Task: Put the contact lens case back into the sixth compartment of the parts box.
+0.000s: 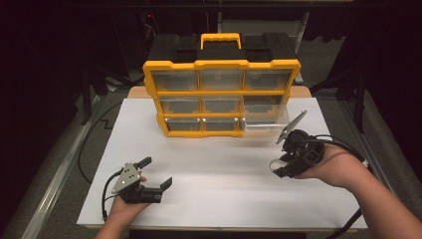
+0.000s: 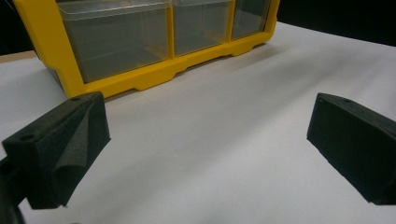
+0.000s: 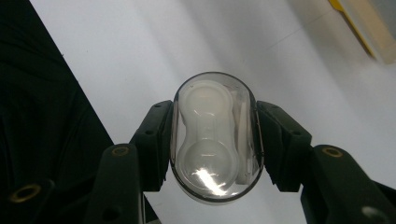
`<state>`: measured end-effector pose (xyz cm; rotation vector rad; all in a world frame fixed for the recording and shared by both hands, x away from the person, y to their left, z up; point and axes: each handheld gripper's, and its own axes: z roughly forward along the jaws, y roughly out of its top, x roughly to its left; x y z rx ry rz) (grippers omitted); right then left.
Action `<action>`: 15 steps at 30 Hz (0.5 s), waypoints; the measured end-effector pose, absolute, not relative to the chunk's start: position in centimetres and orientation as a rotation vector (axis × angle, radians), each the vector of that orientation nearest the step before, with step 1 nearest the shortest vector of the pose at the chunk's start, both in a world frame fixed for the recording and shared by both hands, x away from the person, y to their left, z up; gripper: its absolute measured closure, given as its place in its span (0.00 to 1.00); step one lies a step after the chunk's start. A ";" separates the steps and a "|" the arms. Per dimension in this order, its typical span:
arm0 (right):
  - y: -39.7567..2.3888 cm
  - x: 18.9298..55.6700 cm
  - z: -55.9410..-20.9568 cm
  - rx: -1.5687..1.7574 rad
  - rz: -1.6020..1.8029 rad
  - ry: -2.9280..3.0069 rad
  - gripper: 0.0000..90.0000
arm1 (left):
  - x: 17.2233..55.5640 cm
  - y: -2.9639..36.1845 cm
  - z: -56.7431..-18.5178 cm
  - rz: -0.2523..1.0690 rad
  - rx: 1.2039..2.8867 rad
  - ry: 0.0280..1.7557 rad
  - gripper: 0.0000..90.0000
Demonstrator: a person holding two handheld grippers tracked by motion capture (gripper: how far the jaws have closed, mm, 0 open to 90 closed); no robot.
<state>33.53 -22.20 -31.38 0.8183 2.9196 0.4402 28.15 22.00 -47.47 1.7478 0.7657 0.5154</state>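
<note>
Altogether, two hand-held grippers (image 1: 158,172) (image 3: 214,140), one clear case (image 3: 214,137), nine drawers (image 1: 174,79).

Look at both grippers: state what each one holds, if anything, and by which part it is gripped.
The right gripper clamps a clear oval plastic case with a white lens holder inside, pads on its two long sides. The left gripper stands open, holding nothing.

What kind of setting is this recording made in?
Probably a lab recording station, not a home: a white table against dark surroundings, a yellow drawer organizer, and hand-held tongs, the right tongs gripping a clear oval case.
</note>
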 end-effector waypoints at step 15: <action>-22.4 33.6 -28.8 0.809 0.444 2.905 0.55 | 28.1 22.0 -47.5 0.510 1.743 0.768 0.00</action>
